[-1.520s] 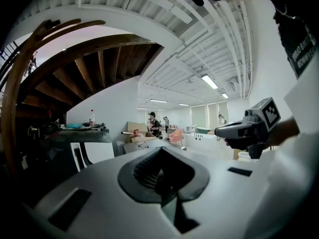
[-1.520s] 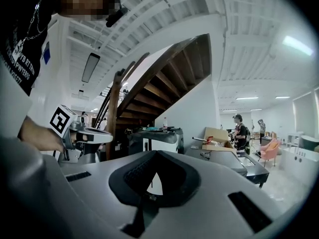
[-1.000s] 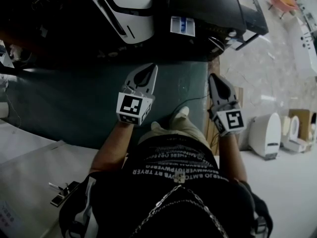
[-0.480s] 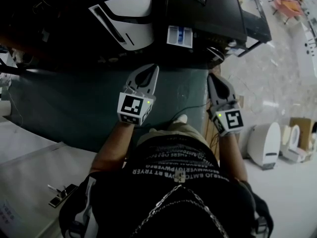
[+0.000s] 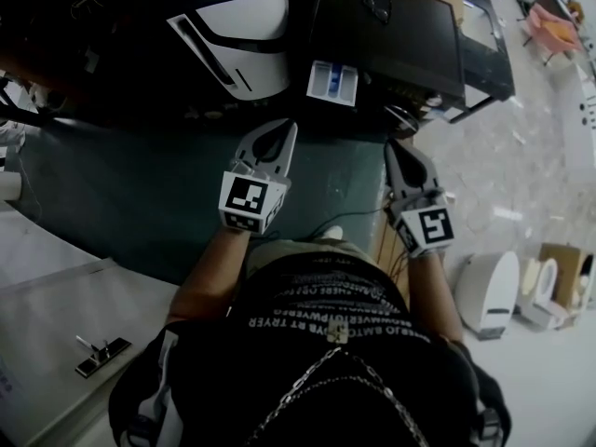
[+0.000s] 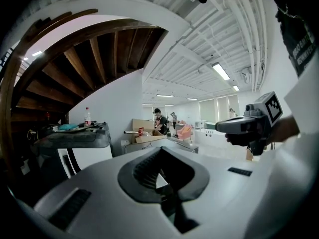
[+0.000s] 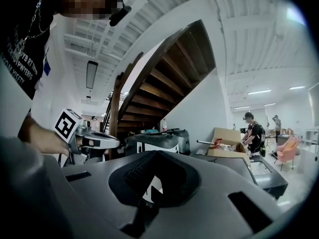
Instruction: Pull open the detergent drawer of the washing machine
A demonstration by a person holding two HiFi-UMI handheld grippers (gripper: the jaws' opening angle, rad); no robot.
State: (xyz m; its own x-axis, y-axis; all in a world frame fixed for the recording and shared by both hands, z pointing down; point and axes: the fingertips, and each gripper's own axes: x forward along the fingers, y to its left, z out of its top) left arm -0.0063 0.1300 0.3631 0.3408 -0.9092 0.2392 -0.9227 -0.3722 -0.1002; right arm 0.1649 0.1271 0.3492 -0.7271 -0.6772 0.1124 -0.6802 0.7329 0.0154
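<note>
Your left tongs (image 5: 284,130) and right tongs (image 5: 395,147) are both clenched with nothing between them. You hold them out side by side in front of you, well apart from each other. The washing machine (image 5: 391,21) is the dark box ahead, a little to the right. What looks like its detergent drawer (image 5: 332,82), a white tray with blue pockets, sticks out from the machine's front near its left corner. It lies beyond the tips of both tongs, and neither touches it. Left of the machine stands a white-and-black appliance (image 5: 237,21). Below the tongs the floor is covered by a dark green mat (image 5: 140,194). A cardboard box (image 7: 227,138) shows just past the machine, and a wooden staircase (image 7: 164,78) rises behind.
</note>
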